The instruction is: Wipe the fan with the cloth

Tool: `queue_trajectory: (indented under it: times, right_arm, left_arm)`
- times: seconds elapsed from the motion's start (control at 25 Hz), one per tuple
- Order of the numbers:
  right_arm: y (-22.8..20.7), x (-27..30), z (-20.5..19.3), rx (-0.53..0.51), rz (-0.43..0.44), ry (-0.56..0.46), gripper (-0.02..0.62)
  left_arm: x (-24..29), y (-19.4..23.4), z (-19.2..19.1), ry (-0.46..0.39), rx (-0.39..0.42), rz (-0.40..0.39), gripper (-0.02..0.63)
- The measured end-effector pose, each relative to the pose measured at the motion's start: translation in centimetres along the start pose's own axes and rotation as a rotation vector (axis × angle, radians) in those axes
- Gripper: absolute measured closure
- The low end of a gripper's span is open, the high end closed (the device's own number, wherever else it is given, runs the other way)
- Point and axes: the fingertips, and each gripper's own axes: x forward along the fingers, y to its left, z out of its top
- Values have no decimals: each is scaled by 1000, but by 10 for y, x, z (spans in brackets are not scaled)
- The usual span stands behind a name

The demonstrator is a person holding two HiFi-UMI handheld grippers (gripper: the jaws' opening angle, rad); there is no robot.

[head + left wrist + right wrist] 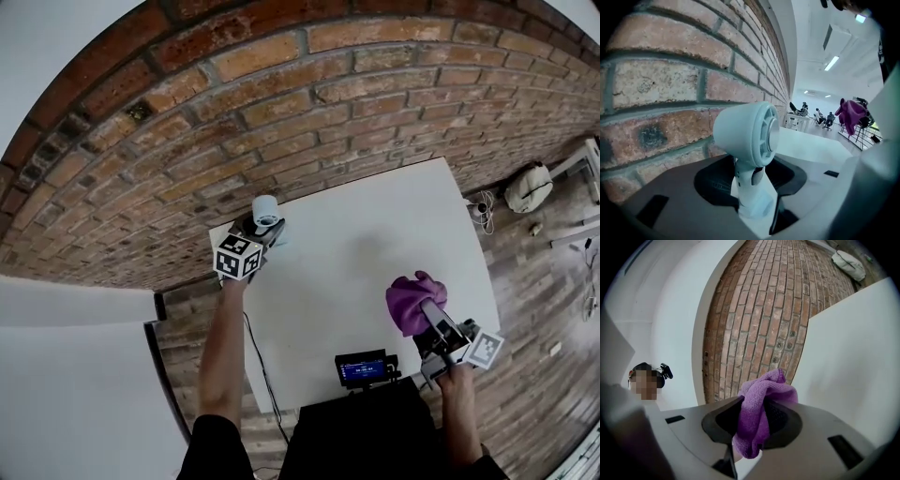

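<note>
A small white fan (266,210) with a round head on a short stem stands at the far left corner of the white table (375,225), close to the brick wall. My left gripper (255,232) is closed around the stem. In the left gripper view the dark pads sit against both sides of the fan (747,133), and the head faces right. Over the table's near right part, my right gripper (427,314) is shut on a bunched purple cloth (412,300). In the right gripper view the cloth (757,413) bulges above and hangs below the pads.
A black device with a blue screen (363,367) sits at the table's near edge. The brick wall (281,103) runs along the far side. A pale bag (528,187) and a cable (481,208) lie on the wooden floor to the right.
</note>
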Motion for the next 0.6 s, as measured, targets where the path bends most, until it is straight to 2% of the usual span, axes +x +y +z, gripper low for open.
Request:
queue_trajectory:
  times: [0.08, 0.4, 0.6]
  right_arm:
    - [6, -2, -4, -9, 4, 0, 502]
    - [40, -8, -32, -62, 15, 10, 502]
    - [52, -26, -42, -98, 2, -16, 502]
  left_arm:
    - [-7, -21, 4, -23, 11, -24, 411]
    - [-37, -106, 19, -161, 26, -111, 416]
    - [-37, -165, 8, -211, -14, -152, 416]
